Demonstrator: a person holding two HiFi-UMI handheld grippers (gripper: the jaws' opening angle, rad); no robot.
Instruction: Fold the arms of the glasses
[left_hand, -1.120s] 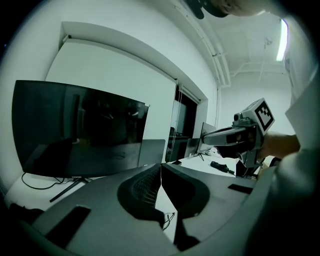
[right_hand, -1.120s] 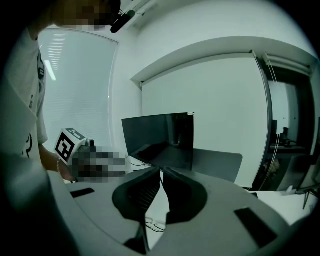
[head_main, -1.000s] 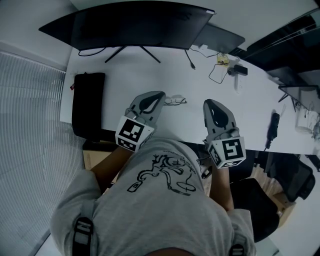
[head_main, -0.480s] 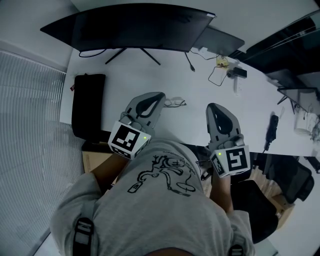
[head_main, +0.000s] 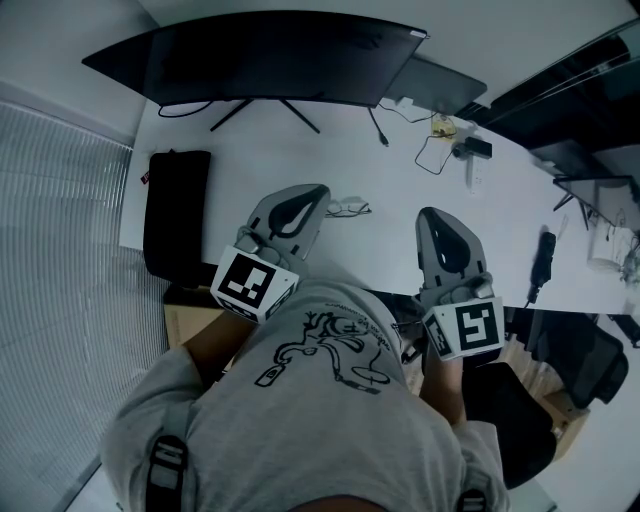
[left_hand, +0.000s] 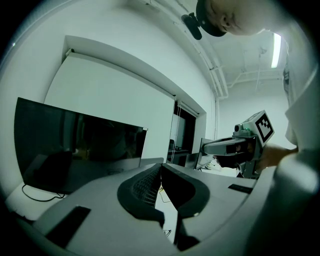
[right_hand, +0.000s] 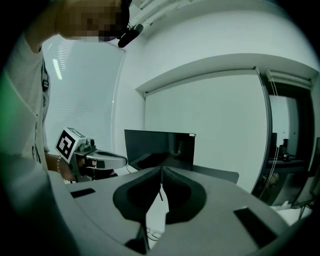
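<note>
The glasses (head_main: 348, 207) lie on the white desk (head_main: 390, 190), just right of my left gripper's tip; I cannot tell how their arms stand at this size. In the head view my left gripper (head_main: 316, 192) hovers over the desk beside them, and the left gripper view shows its jaws shut (left_hand: 160, 167) with nothing between them. My right gripper (head_main: 431, 216) hangs further right, apart from the glasses. Its jaws also meet (right_hand: 161, 170) and are empty. Each gripper appears in the other's view: the right gripper (left_hand: 240, 145) and the left gripper (right_hand: 92, 159).
A wide dark monitor (head_main: 270, 55) stands at the back of the desk, with a grey laptop (head_main: 440, 80) to its right. A black pouch (head_main: 175, 215) lies at the left edge. Cables (head_main: 437, 150) and a black device (head_main: 545, 255) sit at the right. A chair (head_main: 590, 365) stands below the desk's right end.
Both grippers have risen a little off the desk, their marker cubes looming larger and lower in the head view. The glasses have not moved.
</note>
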